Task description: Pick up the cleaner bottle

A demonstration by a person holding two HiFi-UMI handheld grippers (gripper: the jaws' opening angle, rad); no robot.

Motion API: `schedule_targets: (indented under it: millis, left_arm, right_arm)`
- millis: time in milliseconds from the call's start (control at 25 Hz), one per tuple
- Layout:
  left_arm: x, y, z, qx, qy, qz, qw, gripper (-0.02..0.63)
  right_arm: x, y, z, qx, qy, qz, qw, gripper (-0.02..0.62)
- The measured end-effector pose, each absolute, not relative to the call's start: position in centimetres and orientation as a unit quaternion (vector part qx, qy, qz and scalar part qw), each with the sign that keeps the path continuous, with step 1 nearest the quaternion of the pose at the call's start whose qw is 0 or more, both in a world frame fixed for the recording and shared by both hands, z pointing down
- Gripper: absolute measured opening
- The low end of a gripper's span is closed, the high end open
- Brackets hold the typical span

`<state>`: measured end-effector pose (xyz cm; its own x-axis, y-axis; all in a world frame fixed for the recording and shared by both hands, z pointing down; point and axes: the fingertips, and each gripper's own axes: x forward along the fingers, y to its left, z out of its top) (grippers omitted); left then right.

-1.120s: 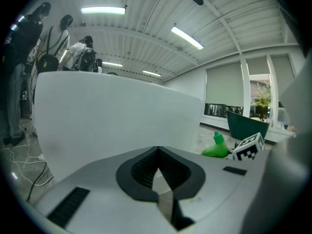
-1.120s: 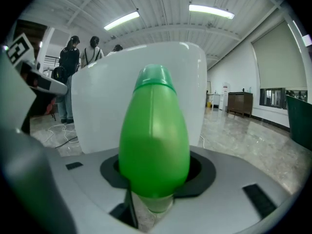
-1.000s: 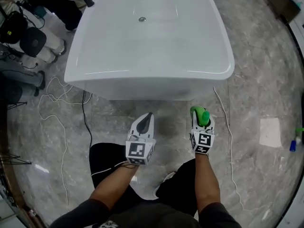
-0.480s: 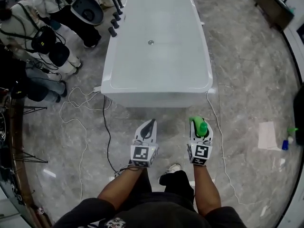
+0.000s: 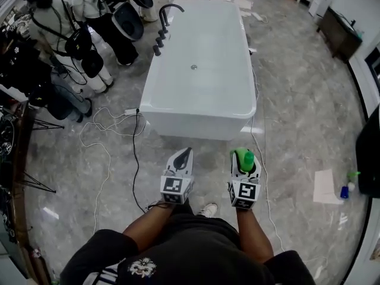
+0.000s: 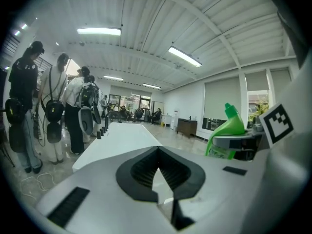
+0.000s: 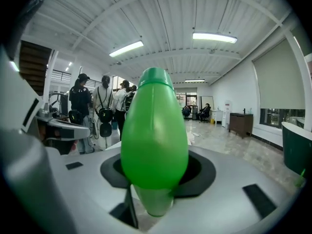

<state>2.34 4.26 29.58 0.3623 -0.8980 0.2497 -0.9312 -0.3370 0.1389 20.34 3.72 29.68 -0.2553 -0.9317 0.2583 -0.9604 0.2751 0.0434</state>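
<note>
Room: grey marble floor [image 5: 297, 111] around a white tub [image 5: 202, 82]; people [image 5: 89, 16] stand at the tub's far left and cables [image 5: 101, 153] trail near its base.
Bottle: the green bottle [image 7: 154, 130] is clear of the floor, in front of the person and on this side of the tub. It is roughly upright, cap up.
Right claw: the right claw [image 7: 155, 175] is pinching the bottle, with 1 jaw on each flank of the rounded body. The cap end rises well above the jaws.
Left claw: the left claw [image 5: 186, 153] has its jaws pressed together to a point, with nothing between them. It is beside the right claw, at about the same height, and not touching it or the bottle.
Why held so: the side grip probably keeps the cap up so nothing leaks. The left claw seems parked, since 1 claw is enough for this lift.
Task stage: the pick looks done, judging by the bottle's place off the floor.
Risk: the smooth, bulging body could slide or tilt between the jaws.
Elsewhere: a small spray bottle [image 5: 345, 190] stands by a paper sheet [image 5: 323, 186] at far right, well apart from both claws.
</note>
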Motion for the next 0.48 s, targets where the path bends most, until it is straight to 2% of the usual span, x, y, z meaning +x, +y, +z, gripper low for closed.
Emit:
schedule_targets:
  millis: [480]
  left_arm:
    - [-1.6, -1.6, 27.2, 0.820, -0.555, 0.057, 0.126, 0.006]
  right_arm:
    - [16.1, -1.5, 25.7, 0.601, -0.792, 0.043, 0.099, 0.193]
